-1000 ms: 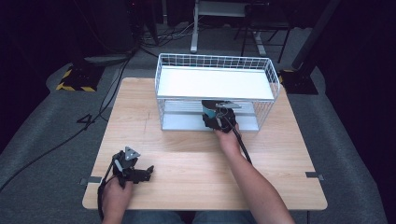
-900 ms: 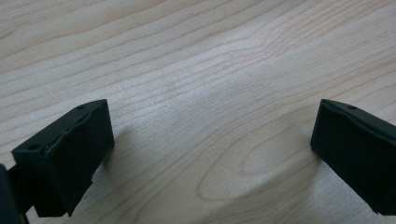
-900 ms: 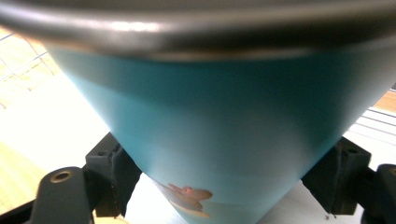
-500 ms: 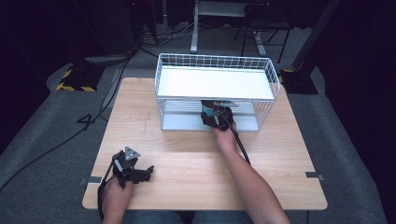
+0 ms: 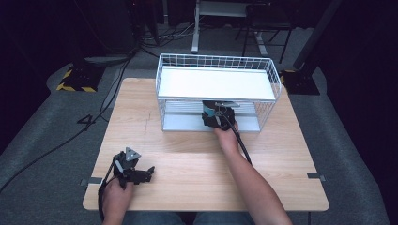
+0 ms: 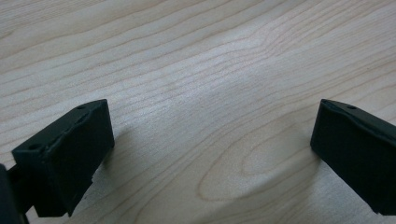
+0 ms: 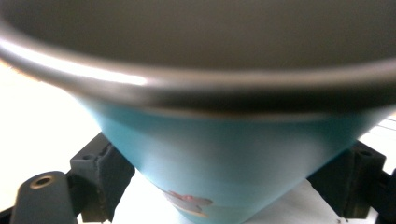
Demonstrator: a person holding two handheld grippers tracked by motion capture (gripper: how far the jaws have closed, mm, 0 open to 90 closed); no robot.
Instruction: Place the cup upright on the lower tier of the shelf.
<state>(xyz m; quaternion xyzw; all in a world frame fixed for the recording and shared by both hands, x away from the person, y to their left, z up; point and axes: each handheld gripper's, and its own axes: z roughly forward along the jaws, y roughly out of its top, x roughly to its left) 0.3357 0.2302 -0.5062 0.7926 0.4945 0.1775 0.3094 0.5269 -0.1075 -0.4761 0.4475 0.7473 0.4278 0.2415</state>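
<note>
Right gripper (image 5: 217,114) clamps a blue, dark-rimmed cup (image 7: 224,154), base cut off. Left gripper (image 6: 210,154) gapes wide, holding nothing.

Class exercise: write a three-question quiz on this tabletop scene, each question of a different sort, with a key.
1. True or false: the left gripper holds a blue cup.
2. The right gripper is at which part of the white wire rack? A) top shelf B) lower level C) behind the rack
3. Fill in: the blue cup sits between the right gripper's ____.

Key: 1 false, its jaws stand apart over the bare wooden table. 2 B. 3 jaws.
</note>
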